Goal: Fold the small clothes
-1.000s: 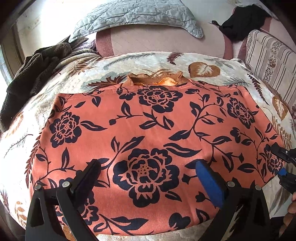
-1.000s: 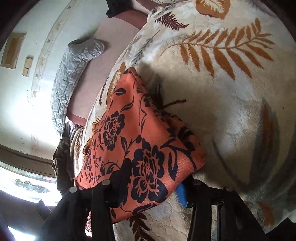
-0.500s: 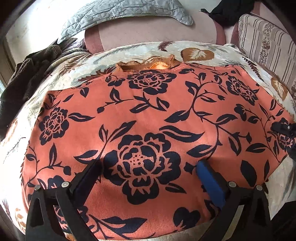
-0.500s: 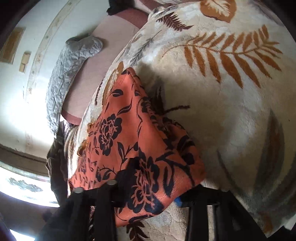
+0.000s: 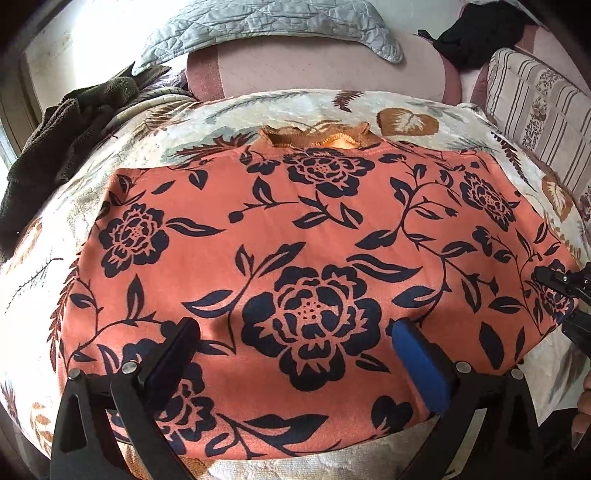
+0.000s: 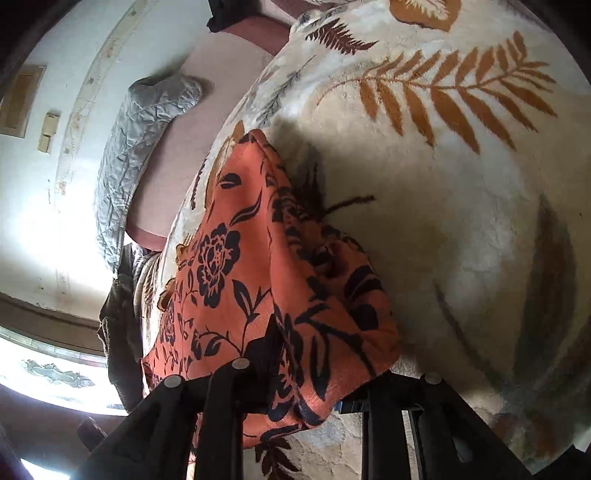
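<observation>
An orange garment with dark blue flowers (image 5: 295,236) lies spread flat on a cream leaf-print blanket (image 5: 295,107). Its brown collar (image 5: 317,136) is at the far edge. My left gripper (image 5: 291,343) is open, its fingers resting wide apart on the near part of the cloth. My right gripper (image 6: 306,391) is at the garment's right corner (image 6: 332,332), with the cloth draped between and over its fingers; it also shows at the right edge of the left wrist view (image 5: 565,295). Whether it pinches the cloth is hidden.
A grey quilted pillow (image 5: 258,26) lies on a pink bolster (image 5: 317,70) at the back. A dark green towel (image 5: 62,125) sits at the far left. A striped cushion (image 5: 535,99) and black cloth (image 5: 469,33) are at the far right.
The left gripper has drawn back slightly over the cloth. The right gripper has pushed further under the garment's corner, which now bunches and lifts a little.
</observation>
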